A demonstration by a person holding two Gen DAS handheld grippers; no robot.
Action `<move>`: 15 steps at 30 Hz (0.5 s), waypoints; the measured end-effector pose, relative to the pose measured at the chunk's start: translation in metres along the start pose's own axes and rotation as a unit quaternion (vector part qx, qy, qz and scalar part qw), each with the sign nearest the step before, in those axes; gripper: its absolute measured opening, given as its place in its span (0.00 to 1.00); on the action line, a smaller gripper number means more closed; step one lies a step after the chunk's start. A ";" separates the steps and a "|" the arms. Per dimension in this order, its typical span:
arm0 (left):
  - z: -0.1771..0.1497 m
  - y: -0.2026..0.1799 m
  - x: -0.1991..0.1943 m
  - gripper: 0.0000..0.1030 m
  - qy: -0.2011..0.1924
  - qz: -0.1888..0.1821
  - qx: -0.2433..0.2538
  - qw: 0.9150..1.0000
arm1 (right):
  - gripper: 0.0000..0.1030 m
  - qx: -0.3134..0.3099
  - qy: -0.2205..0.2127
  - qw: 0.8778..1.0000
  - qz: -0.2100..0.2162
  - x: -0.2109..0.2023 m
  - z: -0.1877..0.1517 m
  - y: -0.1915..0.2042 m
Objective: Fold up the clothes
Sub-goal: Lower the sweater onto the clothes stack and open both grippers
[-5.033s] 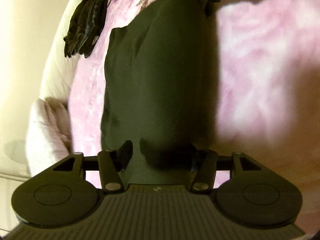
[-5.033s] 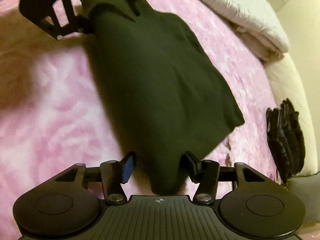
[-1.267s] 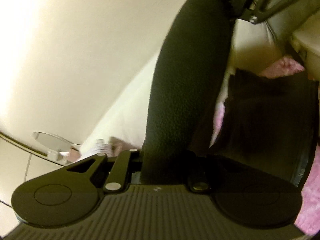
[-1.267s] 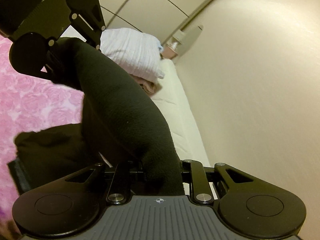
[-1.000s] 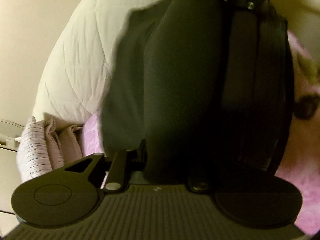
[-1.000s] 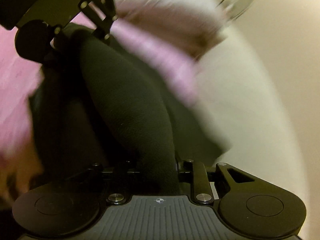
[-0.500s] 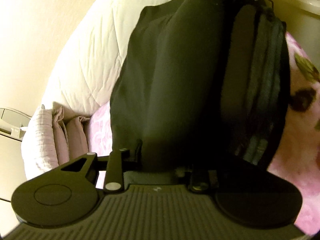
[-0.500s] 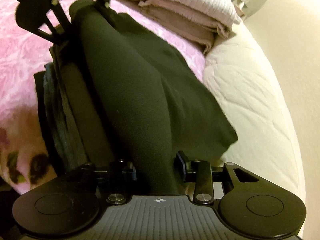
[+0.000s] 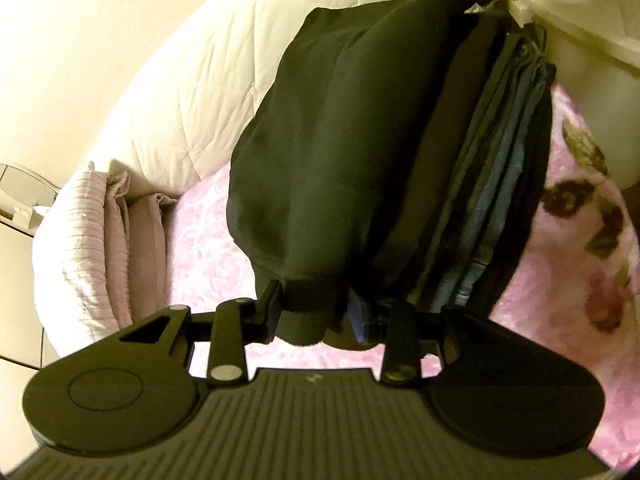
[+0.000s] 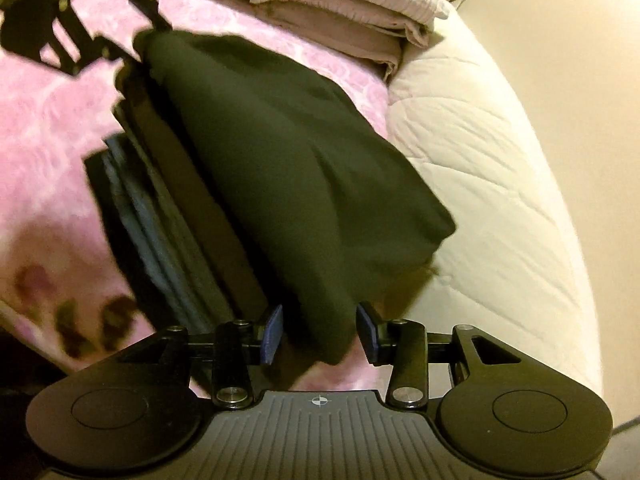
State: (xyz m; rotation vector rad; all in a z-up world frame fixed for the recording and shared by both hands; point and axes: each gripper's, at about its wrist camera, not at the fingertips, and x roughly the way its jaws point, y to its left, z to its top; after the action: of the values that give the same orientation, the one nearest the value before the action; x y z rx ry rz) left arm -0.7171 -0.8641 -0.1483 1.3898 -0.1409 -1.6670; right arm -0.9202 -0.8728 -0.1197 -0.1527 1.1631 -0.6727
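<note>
The folded black garment [image 9: 332, 152] lies on top of the stack of folded clothes [image 9: 496, 184] on the pink floral blanket [image 9: 208, 248], beside the white quilt [image 9: 208, 80]. Your left gripper [image 9: 316, 312] has its fingers spread apart around the garment's edge; your right gripper [image 10: 320, 332] likewise stands parted, blue pads [image 10: 272, 332] off the cloth.

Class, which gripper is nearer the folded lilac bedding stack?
Left. The left gripper is at the black garment end beside the lilac bedding stack; the right gripper is at the garment's opposite end, farther away.
</note>
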 end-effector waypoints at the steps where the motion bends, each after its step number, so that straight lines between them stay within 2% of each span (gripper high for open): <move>1: -0.003 0.003 -0.004 0.31 -0.001 -0.003 -0.007 1.000 | 0.40 0.005 -0.005 1.000 0.004 0.001 0.006 -0.003; 4: -0.013 0.012 -0.019 0.31 -0.006 -0.009 -0.032 0.999 | 0.40 0.035 -0.039 0.999 0.014 0.002 0.030 -0.020; 7: -0.011 0.023 -0.032 0.31 -0.023 0.011 -0.047 0.999 | 0.40 0.086 -0.072 0.994 0.013 -0.002 0.043 -0.034; 11: 0.013 0.041 -0.013 0.31 -0.035 0.021 -0.109 0.993 | 0.40 0.193 -0.093 0.976 0.033 0.008 0.058 -0.061; 13: 0.020 0.047 0.001 0.29 -0.030 -0.001 -0.147 0.989 | 0.40 0.234 -0.086 0.967 0.059 0.019 0.059 -0.067; 15: 0.021 0.046 0.017 0.25 0.001 -0.058 -0.158 0.986 | 0.40 0.232 -0.065 0.967 0.085 0.034 0.058 -0.062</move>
State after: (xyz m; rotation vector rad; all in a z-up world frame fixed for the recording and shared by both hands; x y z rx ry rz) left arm -0.7072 -0.9109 -0.1254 1.1764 0.2013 -1.6972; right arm -0.8866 -0.9544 -0.0953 0.2933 0.8554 -0.7534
